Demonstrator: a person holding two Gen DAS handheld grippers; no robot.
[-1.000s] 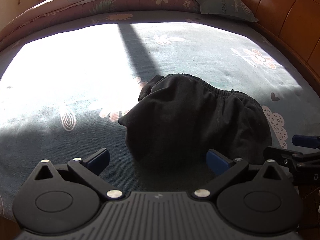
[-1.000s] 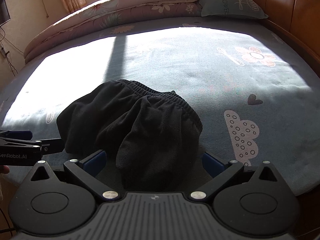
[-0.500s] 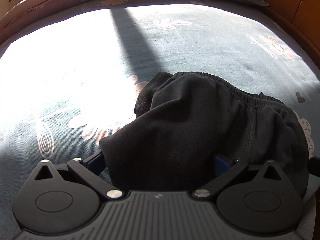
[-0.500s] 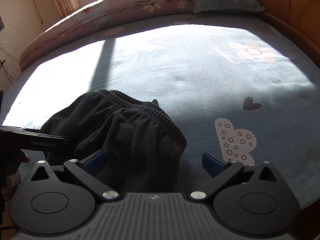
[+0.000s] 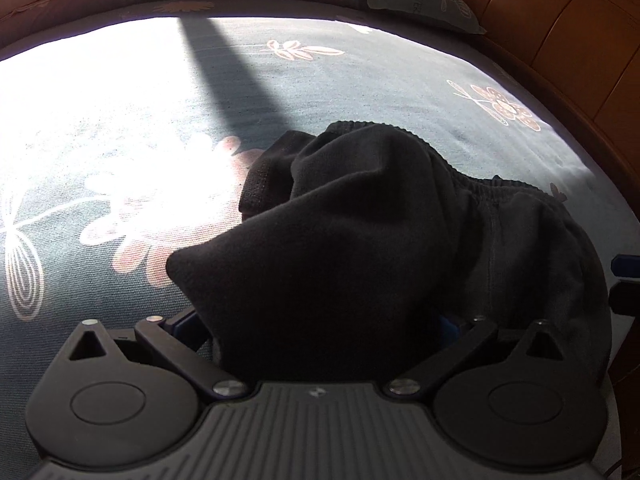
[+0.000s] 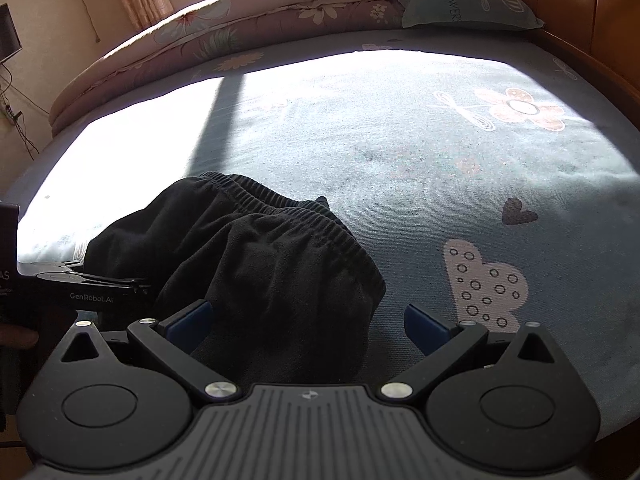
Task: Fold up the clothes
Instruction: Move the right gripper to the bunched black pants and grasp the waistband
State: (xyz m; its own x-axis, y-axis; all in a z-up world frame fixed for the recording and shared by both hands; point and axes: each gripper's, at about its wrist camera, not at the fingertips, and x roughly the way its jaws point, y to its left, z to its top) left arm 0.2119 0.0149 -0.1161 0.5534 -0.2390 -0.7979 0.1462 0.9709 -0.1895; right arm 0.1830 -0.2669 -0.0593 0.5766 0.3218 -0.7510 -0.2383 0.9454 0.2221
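Black fleece shorts with a ribbed elastic waistband [image 6: 248, 256] lie crumpled in a heap on the bed's near edge.

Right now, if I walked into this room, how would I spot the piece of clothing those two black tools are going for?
Look at the big bed with the blue-grey flowered sheet. Near its front edge lies a crumpled black garment, probably shorts, with a ribbed elastic waistband along its far side. It is the only dark, loose thing on the sheet; the pillow and folded quilt at the back are pale and patterned.
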